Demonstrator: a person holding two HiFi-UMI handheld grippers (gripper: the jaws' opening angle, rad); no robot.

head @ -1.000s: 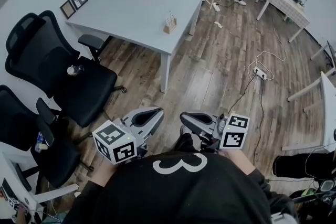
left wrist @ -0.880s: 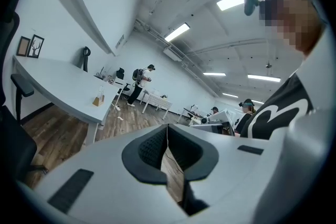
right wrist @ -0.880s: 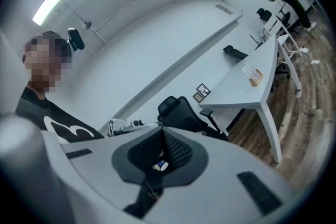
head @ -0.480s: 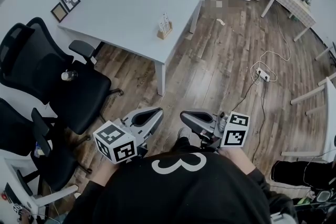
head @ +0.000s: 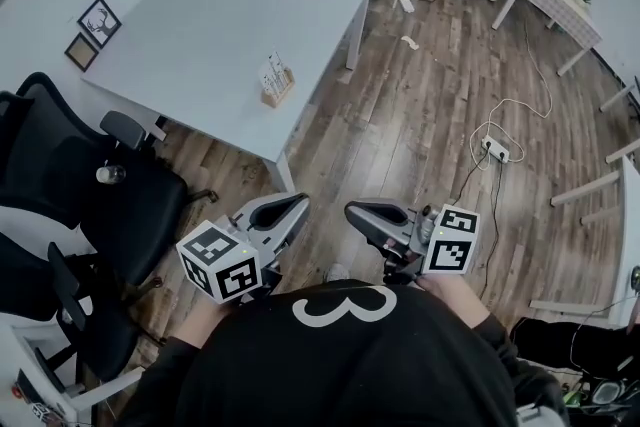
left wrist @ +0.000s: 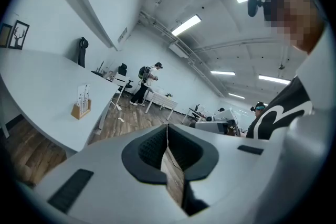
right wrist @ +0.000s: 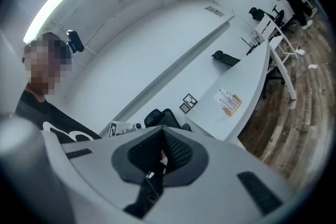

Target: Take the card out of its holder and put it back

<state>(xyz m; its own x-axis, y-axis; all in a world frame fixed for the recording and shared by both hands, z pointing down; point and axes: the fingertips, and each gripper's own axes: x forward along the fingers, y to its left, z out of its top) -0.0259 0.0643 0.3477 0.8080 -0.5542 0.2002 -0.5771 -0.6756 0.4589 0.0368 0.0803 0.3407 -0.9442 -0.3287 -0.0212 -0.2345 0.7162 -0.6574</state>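
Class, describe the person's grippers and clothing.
The left gripper and right gripper are pale grey shells with black textured pads. Each carries a white cube with black square markers. The person wears a black top with a white 3.

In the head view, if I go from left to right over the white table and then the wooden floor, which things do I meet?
The larger picture frame → card holder → power strip.

change: table [head: 200, 15] nearer | card holder [head: 277, 87] lower-left in head view (chairs slid left too)
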